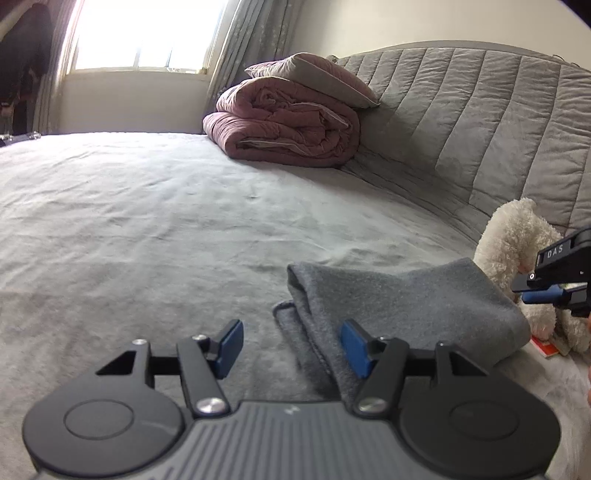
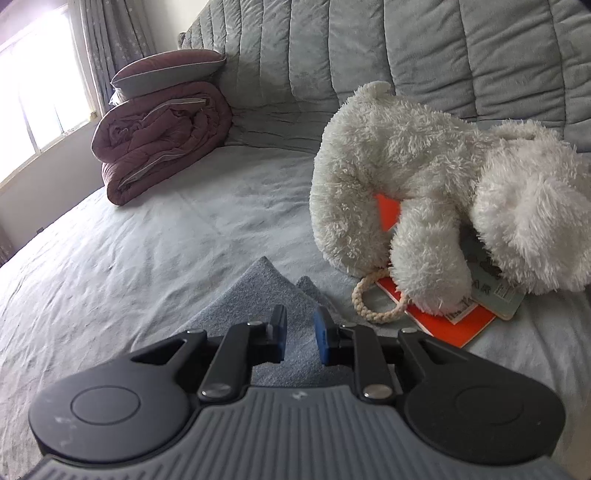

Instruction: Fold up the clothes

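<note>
A wide bed with a pale grey sheet (image 1: pixel 147 221) is carrying a folded grey fleece garment (image 1: pixel 406 295) near a fluffy white plush toy (image 2: pixel 424 177) (an orange booklet (image 2: pixel 458 325) is lying under it). The left gripper (image 1: pixel 291 343) is hovering with jaws apart, gripping nothing; the right gripper (image 2: pixel 300 338) is hanging narrowly parted over the garment's corner, not pinching it.

Setting: home bedroom. Evidence: large bed (image 1: pixel 147 206) with grey sheet, quilted headboard (image 1: pixel 480 122), rolled pink duvet (image 1: pixel 284 125) with pillow (image 1: pixel 314 77) on top, curtained window (image 1: pixel 147 33), white plush toy (image 2: pixel 424 184).
</note>
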Demonstrator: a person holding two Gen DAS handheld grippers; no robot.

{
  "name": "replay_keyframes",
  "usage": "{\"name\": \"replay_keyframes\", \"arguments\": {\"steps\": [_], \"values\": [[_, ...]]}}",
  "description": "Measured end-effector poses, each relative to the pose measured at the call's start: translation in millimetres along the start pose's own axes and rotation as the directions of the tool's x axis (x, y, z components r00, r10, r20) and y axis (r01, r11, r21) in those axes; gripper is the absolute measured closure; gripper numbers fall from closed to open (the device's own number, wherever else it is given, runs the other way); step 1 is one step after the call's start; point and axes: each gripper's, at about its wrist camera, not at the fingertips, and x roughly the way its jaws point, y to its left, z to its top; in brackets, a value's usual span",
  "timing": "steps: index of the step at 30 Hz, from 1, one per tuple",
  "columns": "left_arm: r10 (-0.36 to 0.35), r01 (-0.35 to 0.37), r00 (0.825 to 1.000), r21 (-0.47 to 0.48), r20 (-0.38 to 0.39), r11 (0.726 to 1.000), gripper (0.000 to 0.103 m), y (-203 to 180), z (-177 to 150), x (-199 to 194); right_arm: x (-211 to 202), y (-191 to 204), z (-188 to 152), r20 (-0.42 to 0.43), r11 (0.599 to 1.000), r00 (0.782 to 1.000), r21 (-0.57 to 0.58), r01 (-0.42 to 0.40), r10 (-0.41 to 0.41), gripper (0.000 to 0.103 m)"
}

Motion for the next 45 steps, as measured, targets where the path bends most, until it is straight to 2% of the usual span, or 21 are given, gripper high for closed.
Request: {"name": "replay_keyframes", "arguments": {"steps": [3,8,13,20,27,33,37,39,42,43,45], "values": [[0.016,-0.016,1.0,0.002,-0.016,1.0,0.04,4,5,-10,-7,8,-2,-0.044,1.0,0.999,-0.007,-0.017,0.017,0.08],[0.031,-0.03,0.998,0.027,-0.049,0.999,0.032,3,17,-30,-23,26,-8,-0.067,0.998,0.997,-0.042,-0.045,0.042,0.063],[0.047,-0.042,0.997,0.069,-0.069,0.997,0.025,7,24,-50,-44,41,-18,-0.056,0.996,0.997,-0.058,-0.063,0.06,0.061],[0.069,-0.061,0.996,0.127,-0.06,0.99,0.024,15,28,-85,-65,57,-38,-0.035,0.989,0.998,-0.133,-0.06,0.055,0.058],[0.069,-0.064,0.997,0.166,-0.026,0.984,0.024,22,42,-123,-84,49,-57,-0.032,0.997,0.999,-0.069,-0.029,0.027,0.057],[0.057,-0.053,0.998,0.164,-0.018,0.985,0.023,26,52,-143,-110,56,-81,-0.016,0.996,1.0,-0.086,-0.021,0.02,0.052],[0.062,-0.059,0.998,0.156,-0.012,0.986,0.023,32,55,-148,-122,62,-94,0.008,0.99,1.0,-0.142,0.013,-0.012,0.035],[0.067,-0.065,0.998,0.152,-0.012,0.986,0.023,35,55,-147,-124,66,-99,0.029,0.979,0.998,-0.196,0.052,-0.047,0.03],[0.075,-0.071,0.997,0.147,-0.023,0.987,0.023,37,52,-142,-122,62,-99,0.045,0.975,0.996,-0.203,0.088,-0.08,0.003],[0.078,-0.073,0.997,0.147,-0.028,0.986,0.023,38,50,-140,-120,59,-99,0.046,0.977,0.995,-0.188,0.096,-0.089,0.0],[0.087,-0.081,0.996,0.153,-0.035,0.985,0.022,37,46,-134,-117,55,-99,0.046,0.979,0.993,-0.171,0.111,-0.105,0.0]]}}
